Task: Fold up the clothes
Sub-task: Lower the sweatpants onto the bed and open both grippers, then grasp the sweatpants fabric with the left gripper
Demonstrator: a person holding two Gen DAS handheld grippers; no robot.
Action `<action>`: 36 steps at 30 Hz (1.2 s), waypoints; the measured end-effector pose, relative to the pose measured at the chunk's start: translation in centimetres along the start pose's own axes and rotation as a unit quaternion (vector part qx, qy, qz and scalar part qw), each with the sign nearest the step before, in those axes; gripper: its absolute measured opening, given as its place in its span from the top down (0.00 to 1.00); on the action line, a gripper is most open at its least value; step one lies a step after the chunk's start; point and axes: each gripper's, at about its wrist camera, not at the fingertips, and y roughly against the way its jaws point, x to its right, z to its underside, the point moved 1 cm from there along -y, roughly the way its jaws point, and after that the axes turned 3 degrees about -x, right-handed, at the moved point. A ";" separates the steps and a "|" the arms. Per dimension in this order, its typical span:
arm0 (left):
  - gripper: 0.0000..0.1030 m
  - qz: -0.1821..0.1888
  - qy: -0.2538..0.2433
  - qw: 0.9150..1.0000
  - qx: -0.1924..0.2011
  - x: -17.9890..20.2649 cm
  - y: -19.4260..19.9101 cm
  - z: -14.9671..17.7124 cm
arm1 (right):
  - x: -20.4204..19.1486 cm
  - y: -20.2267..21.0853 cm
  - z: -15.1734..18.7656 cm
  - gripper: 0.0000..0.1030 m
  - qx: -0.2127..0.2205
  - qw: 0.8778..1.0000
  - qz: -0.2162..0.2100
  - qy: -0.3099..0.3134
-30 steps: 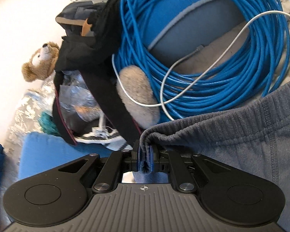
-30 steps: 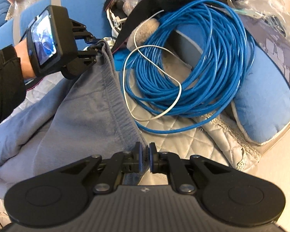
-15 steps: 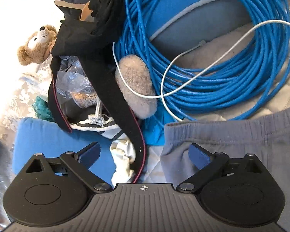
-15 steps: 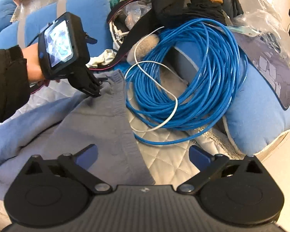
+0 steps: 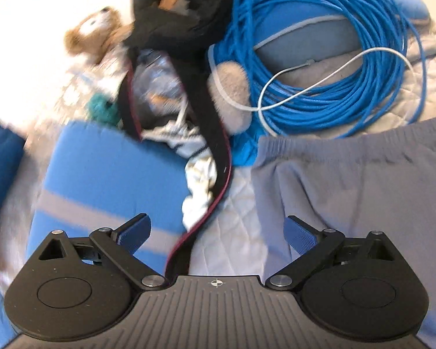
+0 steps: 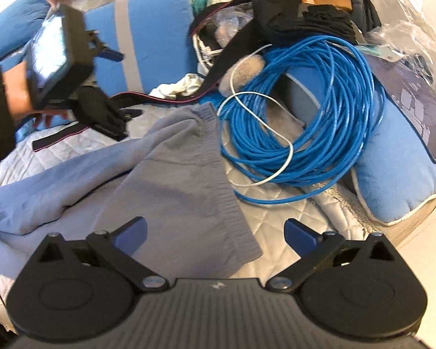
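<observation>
Grey-blue sweatpants (image 6: 174,180) lie on the white quilted bed, their ribbed waistband (image 6: 218,157) next to the blue cable coil. In the left wrist view the pants (image 5: 363,186) fill the right side. My left gripper (image 5: 218,232) is open and empty, above the quilt just left of the waistband corner; it also shows in the right wrist view (image 6: 113,116), held by a hand. My right gripper (image 6: 215,234) is open and empty, over the near waistband corner.
A big blue cable coil (image 6: 305,110) with a white cord lies on a blue pillow (image 6: 407,157). A blue cushion with a grey stripe (image 5: 107,168), a black strap (image 5: 215,163), black clothes, a teddy bear (image 5: 93,32) and plastic bags crowd the far side.
Both grippers let go of the waistband and opened. The pants dropped flat on the bed. Both grippers have drawn back, the left one away to the left.
</observation>
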 end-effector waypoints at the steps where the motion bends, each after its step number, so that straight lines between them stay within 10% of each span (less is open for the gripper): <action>1: 0.03 -0.001 0.007 1.000 -0.003 -0.4 0.9 1.0 | -0.2 0.1 0.1 0.00 0.000 1.000 -0.003 0.001; 14: 0.03 0.008 0.129 0.991 -0.039 -3.9 12.2 15.6 | -4.8 1.8 0.5 0.00 0.002 0.999 -0.026 0.024; 26: 0.03 0.019 0.323 0.945 -0.044 -2.2 17.7 28.1 | -11.8 1.5 1.2 0.00 0.005 0.997 -0.028 0.066; 36: 0.04 0.020 0.353 0.932 -0.074 -1.6 18.2 33.6 | -19.1 -0.2 1.0 0.00 0.029 0.990 -0.087 0.108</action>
